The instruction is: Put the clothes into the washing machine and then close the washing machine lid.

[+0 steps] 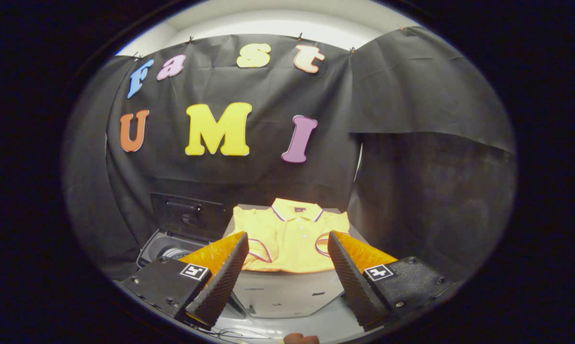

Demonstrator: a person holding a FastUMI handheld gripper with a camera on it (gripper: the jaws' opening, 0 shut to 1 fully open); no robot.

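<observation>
The gripper (pixel 287 248) hangs with its fingers spread wide and nothing between them — the way to the yellow polo shirt (pixel 289 236) at twelve o'clock is free. At ten o'clock the washing machine (pixel 165 246) gapes, its lid (pixel 189 215) upright against the black cloth wall (pixel 411 191) — which closes off twelve through three o'clock.

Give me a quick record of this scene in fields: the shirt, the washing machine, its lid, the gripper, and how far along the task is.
shirt: yellow polo shirt lying flat and folded on a pale raised surface, beyond the fingers
washing machine: opening visible beside the shirt, drum showing inside
lid: dark lid raised, standing behind the opening
hand-held gripper: hand-held gripper open, fingers spread wide, holding nothing, aimed at the shirt
task progress: shirt not yet picked up, lid not yet closed
</observation>
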